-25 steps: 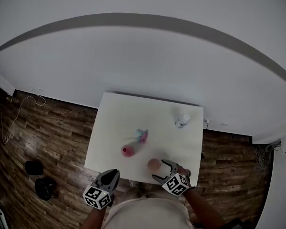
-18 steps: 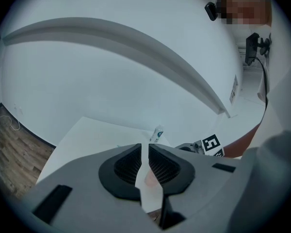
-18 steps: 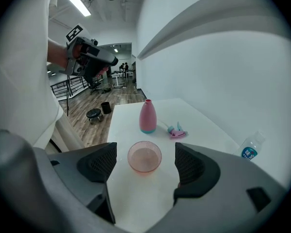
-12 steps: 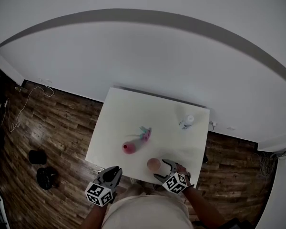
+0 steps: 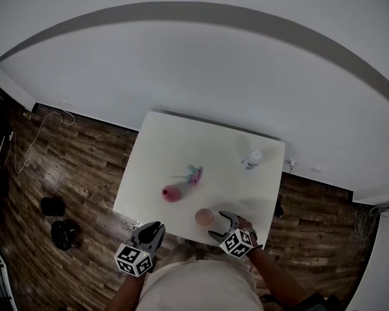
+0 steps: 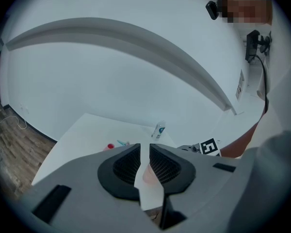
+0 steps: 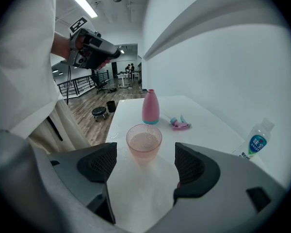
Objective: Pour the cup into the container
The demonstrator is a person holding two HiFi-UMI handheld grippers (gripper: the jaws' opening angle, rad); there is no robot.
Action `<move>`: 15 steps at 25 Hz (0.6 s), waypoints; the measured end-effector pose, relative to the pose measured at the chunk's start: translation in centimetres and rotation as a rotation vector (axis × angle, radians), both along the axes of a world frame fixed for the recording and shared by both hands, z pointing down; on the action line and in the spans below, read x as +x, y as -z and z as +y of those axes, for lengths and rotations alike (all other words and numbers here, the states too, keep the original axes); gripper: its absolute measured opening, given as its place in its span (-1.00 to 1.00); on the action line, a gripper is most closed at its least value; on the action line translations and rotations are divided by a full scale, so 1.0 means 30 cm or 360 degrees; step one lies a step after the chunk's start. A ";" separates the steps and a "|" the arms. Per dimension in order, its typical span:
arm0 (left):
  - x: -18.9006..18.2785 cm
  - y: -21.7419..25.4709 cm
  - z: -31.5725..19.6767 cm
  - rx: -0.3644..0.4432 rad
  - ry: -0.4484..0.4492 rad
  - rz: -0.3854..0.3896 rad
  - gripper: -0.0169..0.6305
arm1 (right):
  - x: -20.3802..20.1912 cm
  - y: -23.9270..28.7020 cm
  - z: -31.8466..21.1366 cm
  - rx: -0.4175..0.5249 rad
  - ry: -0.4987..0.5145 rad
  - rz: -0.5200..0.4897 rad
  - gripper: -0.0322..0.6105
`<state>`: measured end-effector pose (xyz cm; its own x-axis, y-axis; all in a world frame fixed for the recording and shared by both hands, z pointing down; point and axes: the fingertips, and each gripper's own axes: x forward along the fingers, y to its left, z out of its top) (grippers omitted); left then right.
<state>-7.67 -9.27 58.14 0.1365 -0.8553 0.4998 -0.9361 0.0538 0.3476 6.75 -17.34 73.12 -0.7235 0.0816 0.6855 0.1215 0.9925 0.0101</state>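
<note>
The only print to be found is on the clear plastic bottle at the far right of the counter. It wears a blue label with a round badge and white characters (too small to read). Each claw's cube shows black-and-white square markers, no words.

The cup, pale pink and see-through with some liquid in it, stands upright near the counter's near edge. The right claw is spread wide just in front of it, with the cup ahead of the gap and neither jaw touching it. Beyond the cup stands the pink container, narrow-necked and upright, with a pink and teal spray head lying just past it.

The left claw hangs off the counter's near edge, its jaws drawn almost together with only a thin slit between them and nothing held.

Against the earlier head views the counter sits slightly differently in the picture (the camera has shifted). The things on it keep their arrangement, and both claws are placed much as before.
</note>
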 end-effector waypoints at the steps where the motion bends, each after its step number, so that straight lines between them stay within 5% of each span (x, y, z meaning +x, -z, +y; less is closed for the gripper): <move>1: 0.006 -0.002 0.001 -0.0004 0.0005 -0.0004 -0.79 | 0.007 -0.005 -0.002 -0.0003 0.0002 0.0000 0.21; 15: 0.067 -0.073 -0.018 -0.0072 0.0131 -0.0054 -0.77 | 0.038 -0.092 -0.021 -0.0060 0.0122 -0.0012 0.21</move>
